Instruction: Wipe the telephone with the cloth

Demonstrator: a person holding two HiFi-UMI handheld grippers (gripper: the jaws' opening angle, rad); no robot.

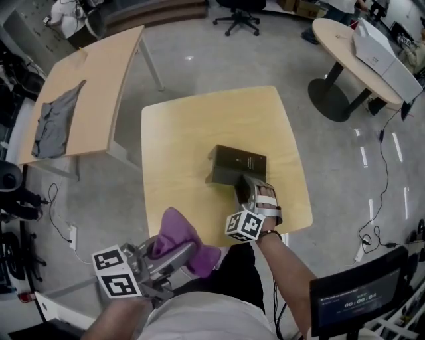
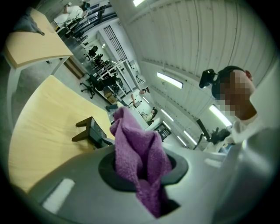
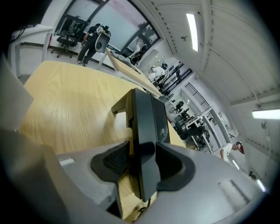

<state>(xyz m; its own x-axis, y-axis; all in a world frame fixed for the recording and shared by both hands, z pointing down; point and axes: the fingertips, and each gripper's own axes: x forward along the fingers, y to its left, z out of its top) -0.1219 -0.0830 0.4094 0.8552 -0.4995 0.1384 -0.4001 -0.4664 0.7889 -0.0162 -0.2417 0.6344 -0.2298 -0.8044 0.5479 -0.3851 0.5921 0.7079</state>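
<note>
The black telephone (image 1: 238, 164) lies on the square wooden table (image 1: 186, 133), near its front right. My right gripper (image 1: 247, 182) reaches to the phone's near edge. In the right gripper view that dark edge (image 3: 146, 131) stands between the jaws of the gripper (image 3: 142, 159); a thin strip of wood shows beside the left pad, so the jaws stand open around it. My left gripper (image 1: 186, 251) hangs off the table's front edge, shut on a bunched purple cloth (image 1: 179, 239). The left gripper view shows the cloth (image 2: 140, 153) sticking up from the jaws, with the phone (image 2: 89, 131) beyond.
A second wooden table (image 1: 99, 80) at the back left carries a grey cloth (image 1: 56, 123). A round table (image 1: 339, 46) with a white box stands at the far right. An office chair (image 1: 239, 13) is at the back. Cables run over the floor, and a dark screen (image 1: 352, 302) sits at the bottom right.
</note>
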